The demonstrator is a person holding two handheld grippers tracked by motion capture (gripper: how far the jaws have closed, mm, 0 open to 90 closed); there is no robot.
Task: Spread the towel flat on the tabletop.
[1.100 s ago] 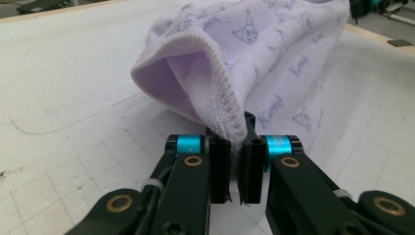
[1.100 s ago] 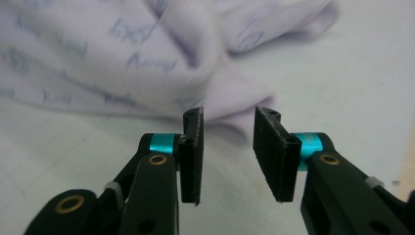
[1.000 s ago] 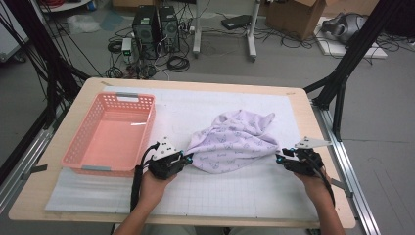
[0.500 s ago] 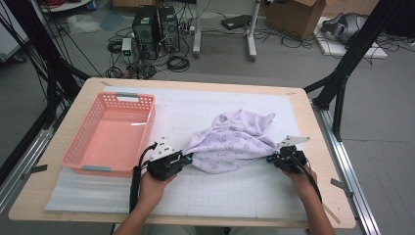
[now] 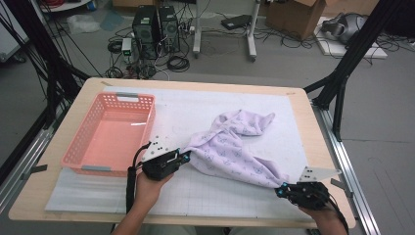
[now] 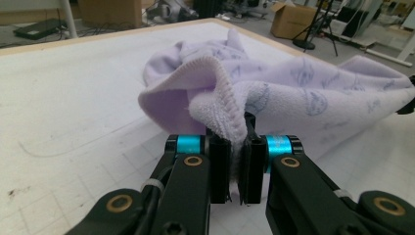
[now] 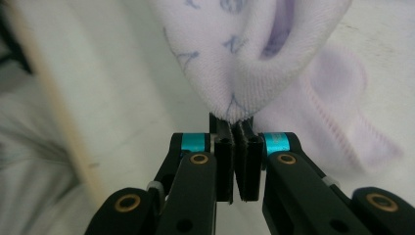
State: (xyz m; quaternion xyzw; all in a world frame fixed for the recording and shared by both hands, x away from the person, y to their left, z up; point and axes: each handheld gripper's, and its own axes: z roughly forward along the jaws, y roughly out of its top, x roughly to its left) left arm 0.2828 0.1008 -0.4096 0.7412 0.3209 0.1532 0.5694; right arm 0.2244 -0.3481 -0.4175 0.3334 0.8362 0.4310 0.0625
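Nearest the person, the right tongs (image 5: pixel 282 190) sit close to the front right corner of the counter (image 5: pixel 205 218), and their jaws have just been closing: a second ago they stood apart beside the cloth, and now they are clamped on a gathered hem of the lilac towel (image 5: pixel 230 147), as the right gripper view shows, with the knitted edge (image 7: pixel 235 110) pinched flat between the pads. Since biting, that hand has pulled outward and back toward the corner, and the towel has gone from a rumpled heap to a long band stretched between the two tongs.

The left tongs (image 5: pixel 185 156) are clamped on the towel's opposite edge and have kept their place; in the left gripper view a fold of hem (image 6: pixel 230 122) runs down between the closed pads. Just beside them, on their outer side, lies the pink basket (image 5: pixel 78 156), with nothing in it.

Beyond both tongs, the rest of the towel lies bunched on the white mat (image 5: pixel 195 112), its far end trailing away from the person.

With both edges now gripped and the cloth drawn out, the spreading looks under way; the likely next step is to lift or tug it flat for folding before it goes toward the basket.
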